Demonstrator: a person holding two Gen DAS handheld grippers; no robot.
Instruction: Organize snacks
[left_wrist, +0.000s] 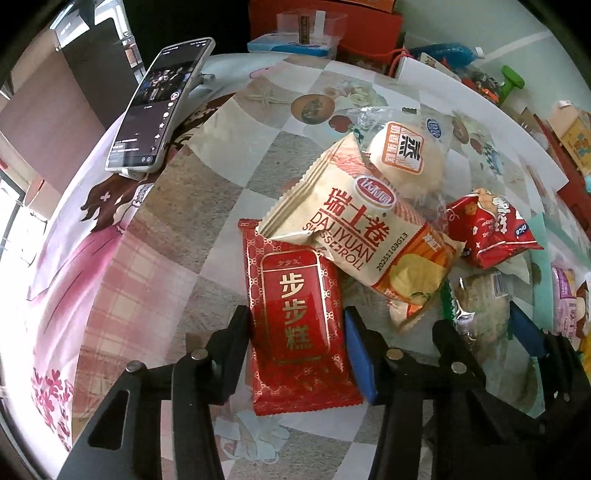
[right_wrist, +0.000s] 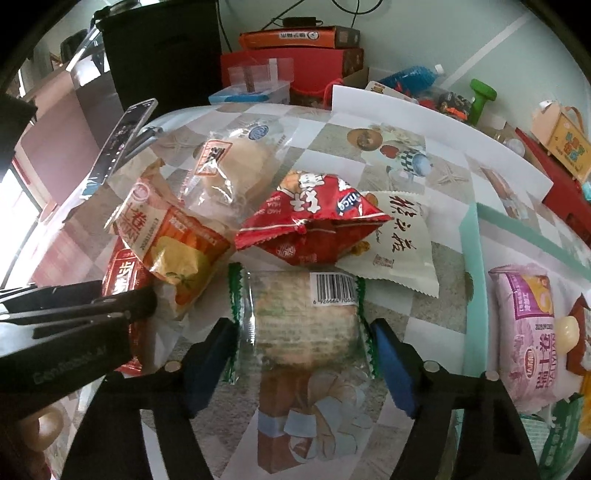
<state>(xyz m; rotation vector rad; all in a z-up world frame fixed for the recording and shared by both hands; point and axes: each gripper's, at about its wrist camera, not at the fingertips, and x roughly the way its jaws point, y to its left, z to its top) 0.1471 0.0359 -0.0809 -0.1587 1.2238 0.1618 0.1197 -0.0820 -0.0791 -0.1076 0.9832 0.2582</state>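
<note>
A table (left_wrist: 207, 206) under a patchwork-print cloth is carrying a loose heap of packaged snacks, with boxes, a blue bottle and a propped phone (left_wrist: 159, 107) standing behind.

The red packet (left_wrist: 295, 328) is lying flat at the near edge of the heap, its far end tucked under the cream Swiss roll packet (left_wrist: 354, 236). The left gripper (left_wrist: 295, 332) is straddling it, fingers spread and one on either side; whether the pads are touching the wrapper cannot be told. The green-edged clear packet (right_wrist: 299, 321) is lying crosswise just beside it, and the right gripper (right_wrist: 303, 343) is bracketing that one at its crimped ends, fingers likewise spread and not visibly pinching.

In judgement, both hands are at the approach stage of a pick. The next move is calling for each pair of fingers to be closing on its packet, the red one then needing to be drawn clear of the overlapping Swiss roll. A mint tray (right_wrist: 469, 280) at the right, already holding a purple packet (right_wrist: 528, 332), appears to be the sorting destination.

Legible writing: the red packet is reading "步步糕"; the cream one "瑞士卷", "DALIYUAN SWISS ROLL" and "20251103G13". The clear packet is showing a barcode, its digits only partly readable. The red crumpled bag (right_wrist: 314, 221) is showing "nice". The bun wrapper (left_wrist: 406, 155) is carrying an orange label.
</note>
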